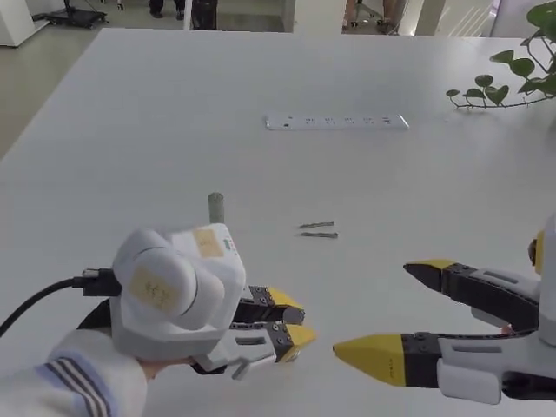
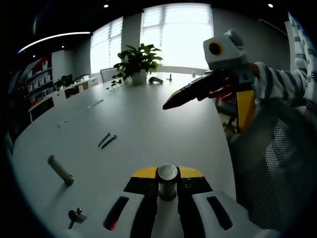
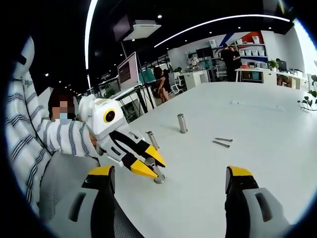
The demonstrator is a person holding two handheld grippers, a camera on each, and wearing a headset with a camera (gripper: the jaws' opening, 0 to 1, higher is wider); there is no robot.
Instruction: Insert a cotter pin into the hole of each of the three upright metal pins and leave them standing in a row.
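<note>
Head view: L gripper point(image 1: 300, 321) is clenched on an upright metal pin point(image 2: 167, 181) standing on the white table point(image 1: 391, 174). R gripper point(image 1: 382, 308) is just beside it to the right, jaws spread wide w/ nothing betw. them. A second pin point(image 1: 215, 208) stands beyond the L gripper. Two cotter pins point(image 1: 318, 229) lie side by side ahead of both grippers. Right gripper view: a third pin point(image 3: 151, 140) stands close behind the L gripper's tips.

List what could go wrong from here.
The two cotter pins lie flat and thin on the table; the open right hand-held gripper may push them rather than grip one. The left hand-held gripper, shut on a metal pin, could knock the upright pin standing just beyond it.
</note>
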